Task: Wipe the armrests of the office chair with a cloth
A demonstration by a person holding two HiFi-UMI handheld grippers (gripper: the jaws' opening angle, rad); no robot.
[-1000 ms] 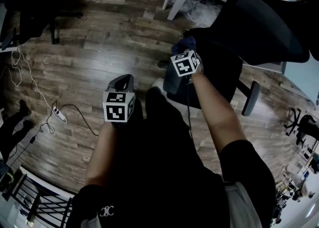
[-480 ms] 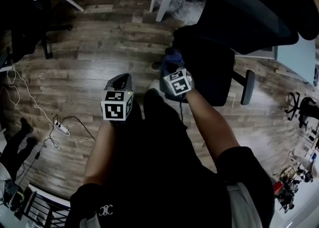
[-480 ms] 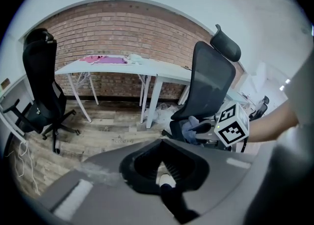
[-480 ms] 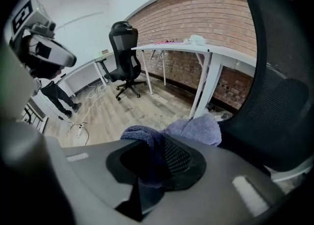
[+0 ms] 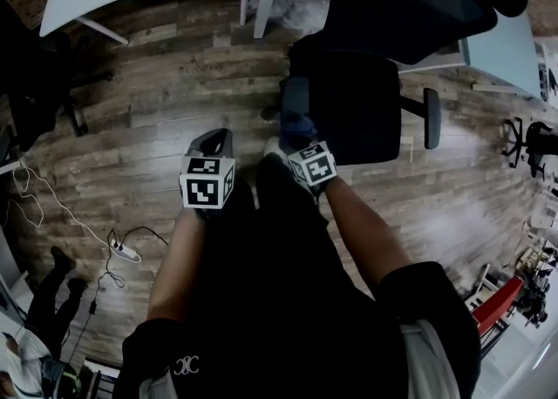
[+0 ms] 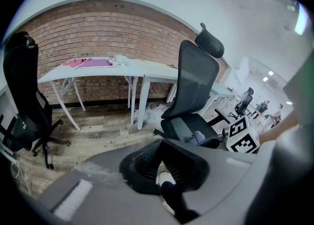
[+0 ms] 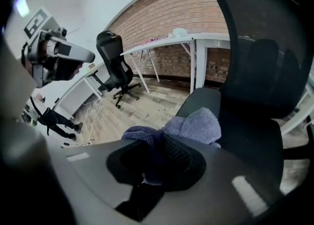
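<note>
While left tool (image 5: 214,139) hovers open, right tool (image 5: 295,136) holds cloth (image 7: 194,125) against armrest (image 5: 295,94).

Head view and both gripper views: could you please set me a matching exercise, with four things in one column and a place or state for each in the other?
Things:
1. cloth
2. left gripper
3. far armrest
4. power strip

Places or states:
a. lies on the wooden floor with its cable
b. clamped in the right gripper, draped on the near armrest
c. open and empty, away from the chair
d. bare, with nothing touching it

Pairs: 1-b, 2-c, 3-d, 4-a
</note>
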